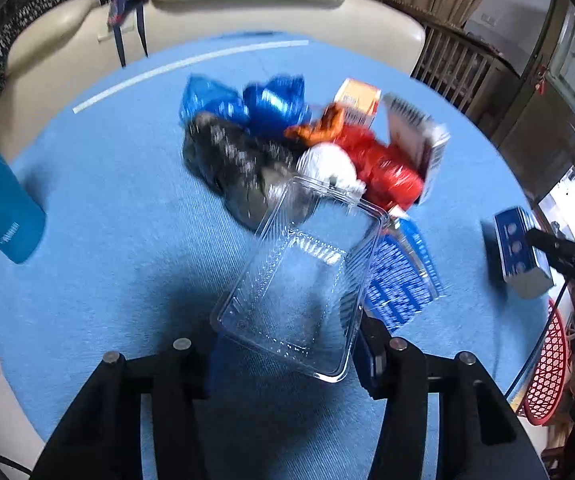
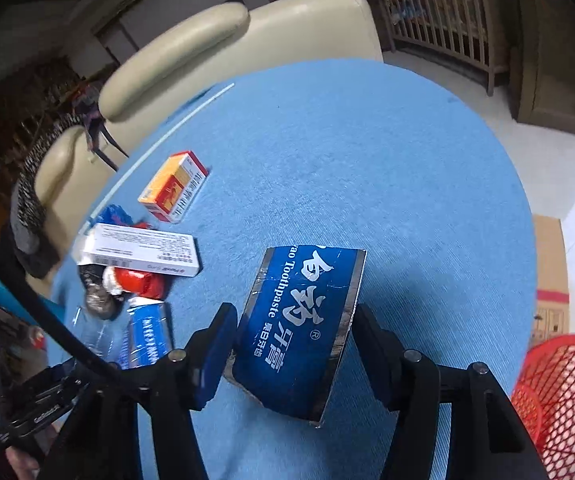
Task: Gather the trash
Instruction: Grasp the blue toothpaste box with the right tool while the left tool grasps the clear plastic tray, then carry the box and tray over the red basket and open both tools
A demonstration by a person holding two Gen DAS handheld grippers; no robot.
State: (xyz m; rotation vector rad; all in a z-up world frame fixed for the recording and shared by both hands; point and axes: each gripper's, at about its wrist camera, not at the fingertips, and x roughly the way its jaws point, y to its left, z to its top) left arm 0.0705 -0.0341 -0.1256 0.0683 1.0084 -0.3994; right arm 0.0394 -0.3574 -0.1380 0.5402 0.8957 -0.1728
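Toothpaste box [image 2: 299, 332] in right gripper [image 2: 293, 352]; table edge [image 2: 527, 240] beside.

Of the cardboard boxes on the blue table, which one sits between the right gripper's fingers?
The blue toothpaste box with white lettering; the orange-yellow box and long white box lie farther off.

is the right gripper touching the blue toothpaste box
Touching. The right wrist view shows the right gripper with both pads pressed against the sides of the blue toothpaste box, which sits tilted between them.
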